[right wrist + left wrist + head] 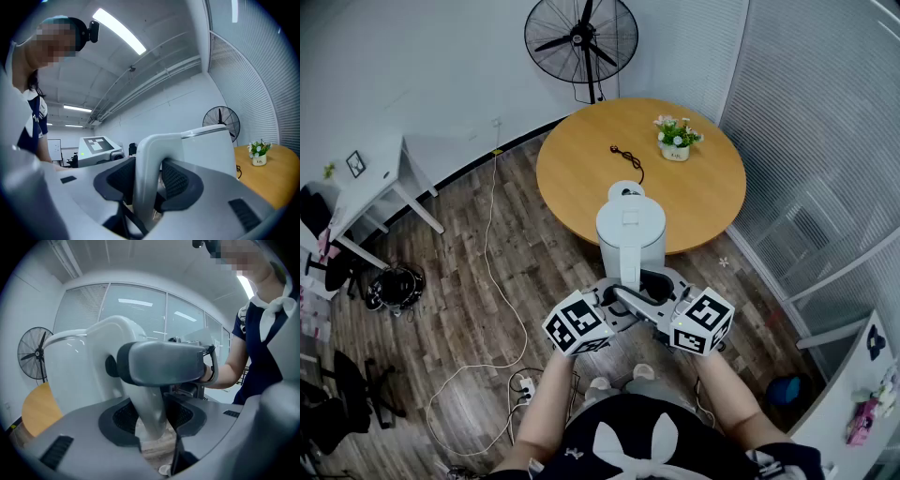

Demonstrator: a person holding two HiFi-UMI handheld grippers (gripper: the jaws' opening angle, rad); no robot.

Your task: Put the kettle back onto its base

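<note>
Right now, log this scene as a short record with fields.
kettle: white, lifted, off its base
base: on the round table, beyond the kettle, bare
left gripper: closed on the kettle's handle
right gripper: closed on the same handle
also on table: flower pot, black cord

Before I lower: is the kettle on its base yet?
Off: the kettle is held upright, clear of the base, whose top shows uncovered.

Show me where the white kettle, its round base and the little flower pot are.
White electric kettle [630, 225]: head view, on its flat lid.
Round white kettle base [616, 191]: head view, on its left rim.
Small white pot of flowers [675, 153]: head view, on the pot's side.
</note>
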